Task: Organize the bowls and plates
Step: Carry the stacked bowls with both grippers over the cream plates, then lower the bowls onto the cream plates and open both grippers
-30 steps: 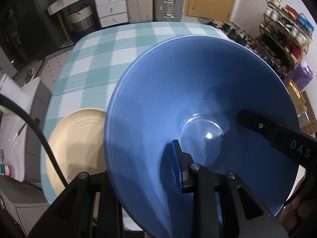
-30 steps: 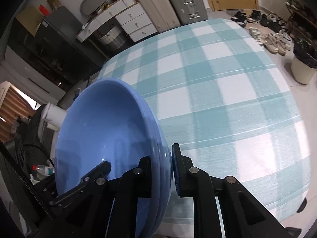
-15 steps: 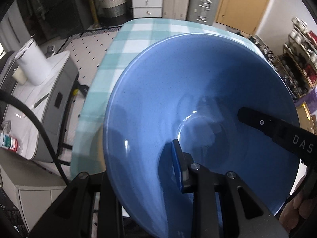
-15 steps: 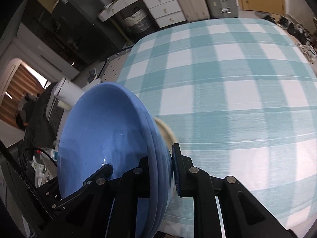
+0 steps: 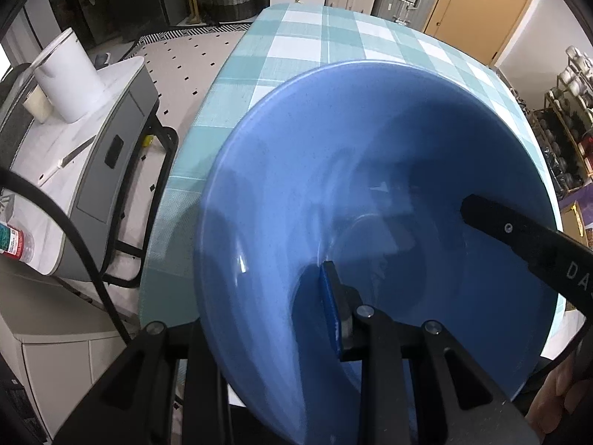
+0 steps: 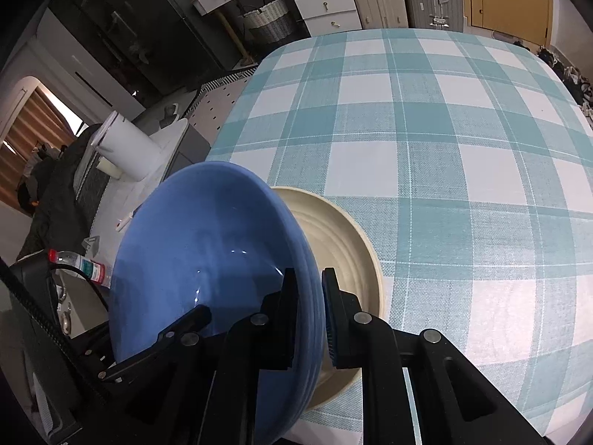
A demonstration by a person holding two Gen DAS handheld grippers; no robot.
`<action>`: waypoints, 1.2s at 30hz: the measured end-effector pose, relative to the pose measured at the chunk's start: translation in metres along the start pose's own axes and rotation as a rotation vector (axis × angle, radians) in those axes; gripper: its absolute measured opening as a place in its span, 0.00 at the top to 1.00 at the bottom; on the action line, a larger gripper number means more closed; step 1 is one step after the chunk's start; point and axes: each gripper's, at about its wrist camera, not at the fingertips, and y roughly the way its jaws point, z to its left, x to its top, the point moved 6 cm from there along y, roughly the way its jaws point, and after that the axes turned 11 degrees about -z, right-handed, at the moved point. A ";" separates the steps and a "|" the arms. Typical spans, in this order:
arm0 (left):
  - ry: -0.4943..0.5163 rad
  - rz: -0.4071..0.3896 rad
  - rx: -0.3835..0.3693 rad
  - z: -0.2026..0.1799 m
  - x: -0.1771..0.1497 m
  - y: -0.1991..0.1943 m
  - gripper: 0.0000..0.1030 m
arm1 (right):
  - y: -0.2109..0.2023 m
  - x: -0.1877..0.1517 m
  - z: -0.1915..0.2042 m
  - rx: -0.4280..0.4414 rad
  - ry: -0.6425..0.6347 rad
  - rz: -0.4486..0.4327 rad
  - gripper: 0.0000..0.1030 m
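Both tongs clamp the blue bowl rim: right tongs closed on it, left tongs likewise. Bowl tilted above cream plate at worktop near-left edge. Checked cloth beyond.

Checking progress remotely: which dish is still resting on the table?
The cream round plate on the checked tablecloth; the blue ceramic bowl is held tilted by both grippers, left and right.
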 end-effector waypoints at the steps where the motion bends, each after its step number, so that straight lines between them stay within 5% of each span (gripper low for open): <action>1: 0.003 -0.002 -0.001 -0.001 0.000 0.000 0.74 | 0.000 0.000 -0.002 0.001 0.004 0.000 0.87; 12: 0.031 -0.013 -0.012 -0.005 0.001 -0.002 0.74 | 0.001 -0.002 -0.011 0.008 0.004 0.010 0.86; 19: 0.045 -0.019 0.013 -0.001 0.001 -0.003 0.65 | -0.006 0.003 -0.014 0.044 0.018 -0.026 0.78; 22: 0.028 -0.058 0.032 0.006 0.005 -0.011 0.49 | -0.014 0.009 -0.018 0.011 -0.015 -0.072 0.69; 28: -0.014 -0.097 0.044 0.021 0.013 -0.027 0.48 | -0.039 0.020 -0.023 0.037 -0.050 -0.186 0.50; 36: -0.051 -0.285 0.071 0.030 0.018 -0.071 0.48 | -0.100 0.022 -0.018 0.111 -0.250 -0.419 0.26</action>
